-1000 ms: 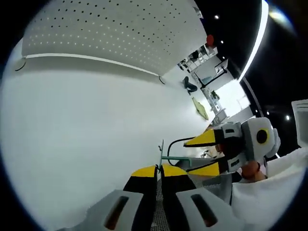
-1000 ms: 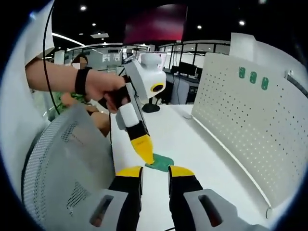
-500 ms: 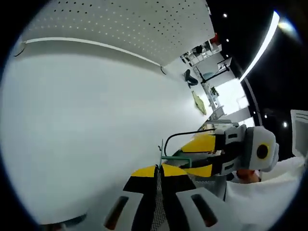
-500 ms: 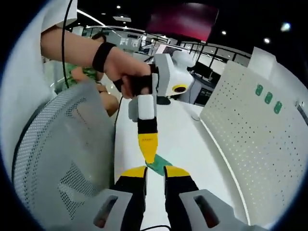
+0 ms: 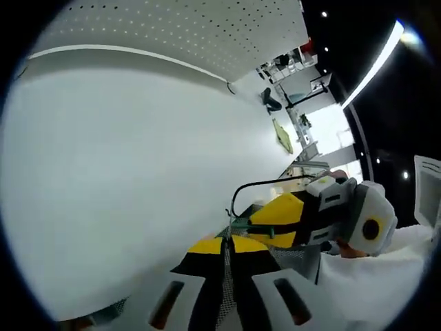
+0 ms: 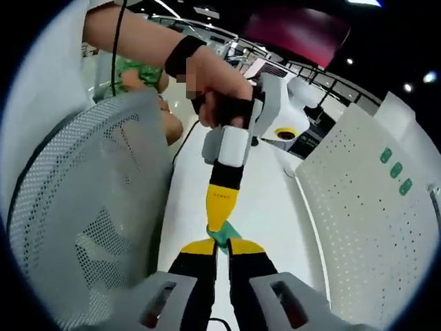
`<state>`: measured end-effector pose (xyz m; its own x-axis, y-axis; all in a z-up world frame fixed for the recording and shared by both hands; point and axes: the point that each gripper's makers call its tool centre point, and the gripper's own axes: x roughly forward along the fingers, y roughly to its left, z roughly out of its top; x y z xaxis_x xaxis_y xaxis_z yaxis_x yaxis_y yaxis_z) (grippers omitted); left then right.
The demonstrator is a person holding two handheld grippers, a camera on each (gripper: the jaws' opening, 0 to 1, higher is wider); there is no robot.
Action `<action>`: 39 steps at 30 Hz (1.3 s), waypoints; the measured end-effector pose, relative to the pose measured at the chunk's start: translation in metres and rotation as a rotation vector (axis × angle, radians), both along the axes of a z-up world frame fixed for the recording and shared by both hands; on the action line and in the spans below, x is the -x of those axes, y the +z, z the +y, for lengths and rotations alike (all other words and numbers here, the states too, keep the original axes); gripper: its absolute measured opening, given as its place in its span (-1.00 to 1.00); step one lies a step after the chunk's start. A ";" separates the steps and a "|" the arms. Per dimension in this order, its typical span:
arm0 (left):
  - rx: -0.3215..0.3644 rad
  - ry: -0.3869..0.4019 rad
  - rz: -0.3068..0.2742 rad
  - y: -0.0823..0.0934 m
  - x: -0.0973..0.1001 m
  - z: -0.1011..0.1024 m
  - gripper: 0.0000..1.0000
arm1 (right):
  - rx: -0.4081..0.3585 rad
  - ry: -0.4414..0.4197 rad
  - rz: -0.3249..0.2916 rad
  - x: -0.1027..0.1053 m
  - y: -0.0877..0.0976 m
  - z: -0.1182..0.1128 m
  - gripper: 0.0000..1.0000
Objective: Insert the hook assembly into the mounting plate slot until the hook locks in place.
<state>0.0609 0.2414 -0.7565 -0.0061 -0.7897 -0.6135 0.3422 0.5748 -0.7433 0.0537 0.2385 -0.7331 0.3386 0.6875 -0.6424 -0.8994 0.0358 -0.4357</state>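
A small flat green part (image 6: pixel 224 234) with a thin metal wire on it (image 5: pixel 228 215) is held over the white tabletop (image 5: pixel 124 172) by both grippers. In the left gripper view my left gripper (image 5: pixel 227 243) is shut on the part's edge, which shows as a thin line between the yellow tips. My right gripper (image 5: pixel 258 224) comes in from the right, with its yellow jaws above and below the green part (image 5: pixel 242 223). In the right gripper view my right gripper (image 6: pixel 222 246) is shut on the green part, and the left gripper (image 6: pixel 220 219) meets it from above, held by a hand (image 6: pixel 220 89).
A white pegboard (image 5: pixel 172 27) stands along the table's far edge and carries green pieces (image 6: pixel 396 169) in the right gripper view. A grey mesh chair back (image 6: pixel 89 207) is close on the left. A black cable (image 5: pixel 262 185) arcs above the right gripper.
My right gripper's jaws have narrowed from an open gap onto the green part. The left gripper has swung from a slanted to a more upright line above it. Both views have tilted.
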 end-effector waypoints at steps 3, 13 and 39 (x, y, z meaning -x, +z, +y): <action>0.003 -0.005 0.009 0.001 0.000 0.000 -0.95 | 0.036 0.017 -0.042 -0.002 0.000 -0.002 -0.96; 0.021 -0.016 -0.028 0.001 -0.006 -0.003 -0.94 | 0.086 0.057 -0.104 -0.002 -0.001 -0.006 -0.98; 0.075 0.011 -0.260 0.011 -0.023 -0.011 -0.94 | -0.023 -0.195 -0.031 -0.024 0.002 -0.019 -0.98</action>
